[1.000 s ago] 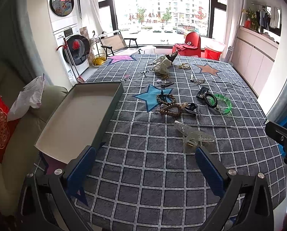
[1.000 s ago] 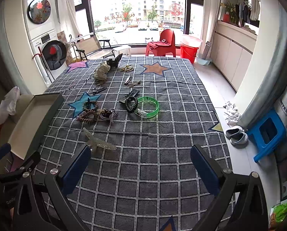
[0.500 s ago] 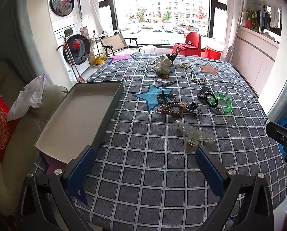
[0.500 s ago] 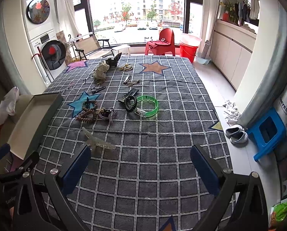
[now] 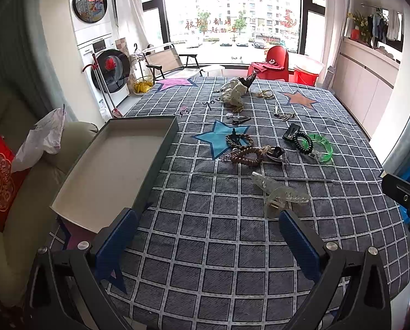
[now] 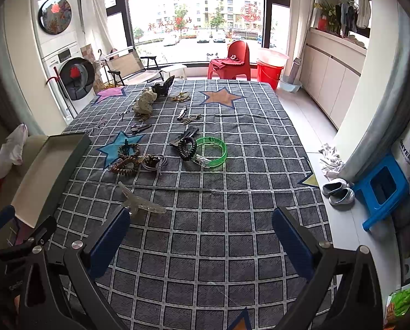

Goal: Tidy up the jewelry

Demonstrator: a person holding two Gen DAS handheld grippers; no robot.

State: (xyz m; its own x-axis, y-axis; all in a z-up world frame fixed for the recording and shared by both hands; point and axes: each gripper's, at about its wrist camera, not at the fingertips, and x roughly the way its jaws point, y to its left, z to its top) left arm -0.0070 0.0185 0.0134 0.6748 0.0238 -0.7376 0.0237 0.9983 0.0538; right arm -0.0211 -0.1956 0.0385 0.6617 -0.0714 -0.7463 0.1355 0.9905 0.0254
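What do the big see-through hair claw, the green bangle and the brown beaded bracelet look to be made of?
The hair claw looks like clear, glossy plastic: the checked cloth shows through it. The green bangle seems translucent plastic or resin, bright and shiny, with one clear section. The beaded bracelet looks like matte brown wooden beads, though dark seed or plastic beads cannot be ruled out.

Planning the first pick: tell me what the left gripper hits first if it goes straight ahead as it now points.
Probably the clear hair claw. The left gripper is open and empty, and the claw lies just ahead, toward its right finger. Dead centre may meet only the cloth; depth is unclear.
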